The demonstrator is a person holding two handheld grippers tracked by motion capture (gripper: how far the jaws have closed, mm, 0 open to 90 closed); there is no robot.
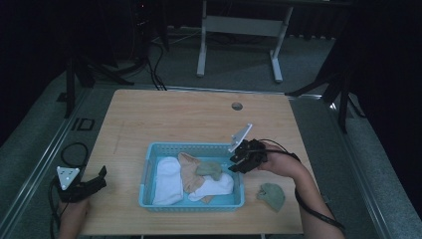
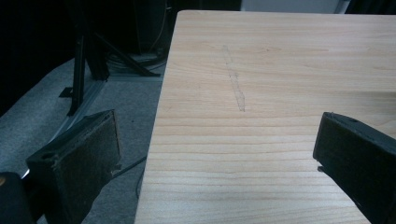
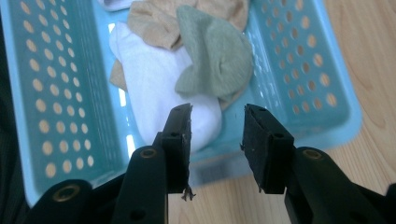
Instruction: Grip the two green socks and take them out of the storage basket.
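So over on the far left my left tool is just parked at the counter's front-left corner, jaws spread wide with nothing but bare wood between them in the left gripper view, well apart from all the action. Moving right, the blue basket sits near the front middle of the counter with the socks piled in it: a white sock along the left side, a tan sock in the middle, another white one lying across toward the right end, and a green sock draped on top of those. My right tool hovers just over the basket's right-hand rim, jaws partly spread and empty, nothing pinched. From the right gripper view the green sock lies straight ahead of the jaws and a bit beyond them, inside the basket, its long axis running roughly away from the tool, so I'd say I have to push forward and dip down to get it. Right hand is clearly the closer one for that. Further right again, a second green sock lies on the counter outside the basket, near the front edge and just beside my right forearm.
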